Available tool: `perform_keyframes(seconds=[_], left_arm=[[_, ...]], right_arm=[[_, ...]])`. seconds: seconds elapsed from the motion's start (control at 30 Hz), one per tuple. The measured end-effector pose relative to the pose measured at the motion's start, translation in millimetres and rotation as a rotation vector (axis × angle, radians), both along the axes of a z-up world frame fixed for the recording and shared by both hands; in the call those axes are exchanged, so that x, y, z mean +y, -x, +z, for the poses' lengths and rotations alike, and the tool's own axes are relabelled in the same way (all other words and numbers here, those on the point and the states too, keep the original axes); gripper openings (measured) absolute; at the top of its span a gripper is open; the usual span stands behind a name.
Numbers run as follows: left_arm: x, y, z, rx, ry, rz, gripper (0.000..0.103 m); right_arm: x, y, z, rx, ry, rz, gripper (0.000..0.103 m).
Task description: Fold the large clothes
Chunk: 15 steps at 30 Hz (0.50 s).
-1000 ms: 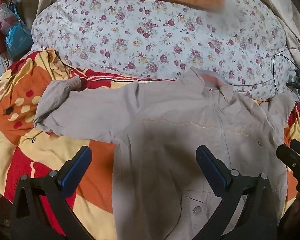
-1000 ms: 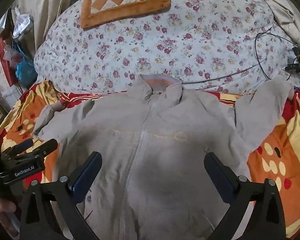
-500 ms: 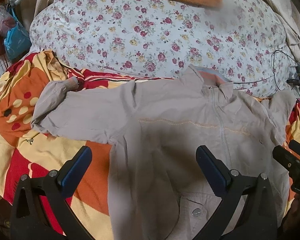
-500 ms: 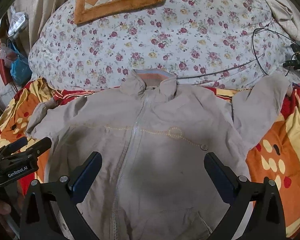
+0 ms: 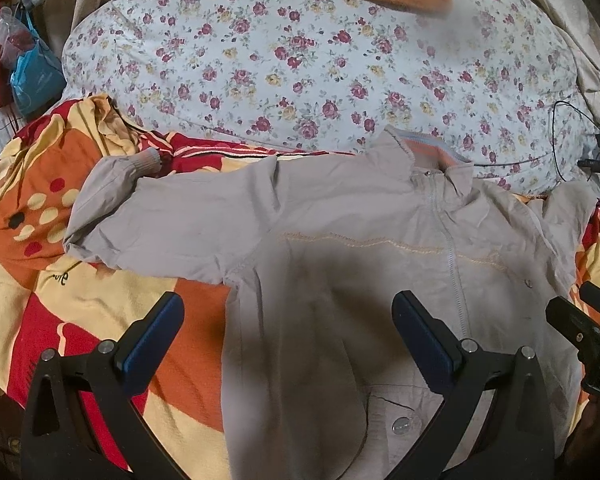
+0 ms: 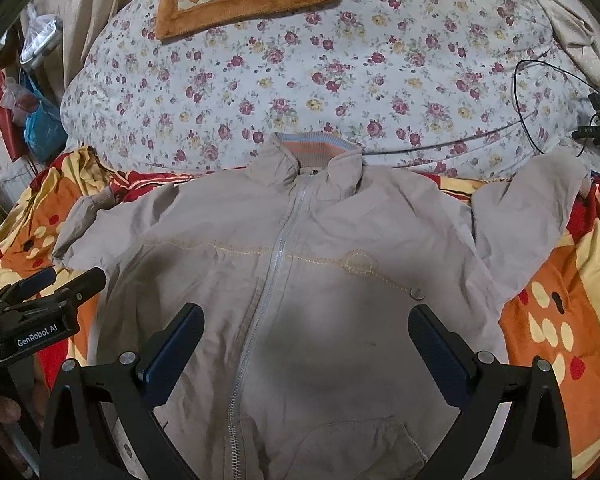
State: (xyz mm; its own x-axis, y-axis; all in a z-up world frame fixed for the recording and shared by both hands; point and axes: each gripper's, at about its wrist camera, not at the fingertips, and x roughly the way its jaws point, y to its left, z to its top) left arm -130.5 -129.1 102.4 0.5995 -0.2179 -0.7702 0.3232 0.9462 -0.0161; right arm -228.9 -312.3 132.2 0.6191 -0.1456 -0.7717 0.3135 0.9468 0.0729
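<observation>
Both the left claw (image 5: 286, 332) and the right claw (image 6: 306, 344) hang wide apart and hold nothing, poised over the lower body of the beige zip-up jacket (image 6: 284, 280). The jacket lies face up and zipped on the orange-and-red patterned bedspread (image 5: 60, 280), collar (image 6: 314, 150) toward the floral duvet (image 6: 300, 68), with both sleeves spread outward. No fold appears made yet, so the sleeves and body all seem left to do.
</observation>
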Motion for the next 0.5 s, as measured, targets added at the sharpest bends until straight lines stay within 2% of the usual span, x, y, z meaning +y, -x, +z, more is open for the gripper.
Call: perform_keyframes(seconds=[0.5], left_arm=[[22, -25, -8, 0.022, -0.010, 0.061, 0.103]], right_arm=[[-1, -4, -6, 0.001, 0.017, 0.003, 0.102]])
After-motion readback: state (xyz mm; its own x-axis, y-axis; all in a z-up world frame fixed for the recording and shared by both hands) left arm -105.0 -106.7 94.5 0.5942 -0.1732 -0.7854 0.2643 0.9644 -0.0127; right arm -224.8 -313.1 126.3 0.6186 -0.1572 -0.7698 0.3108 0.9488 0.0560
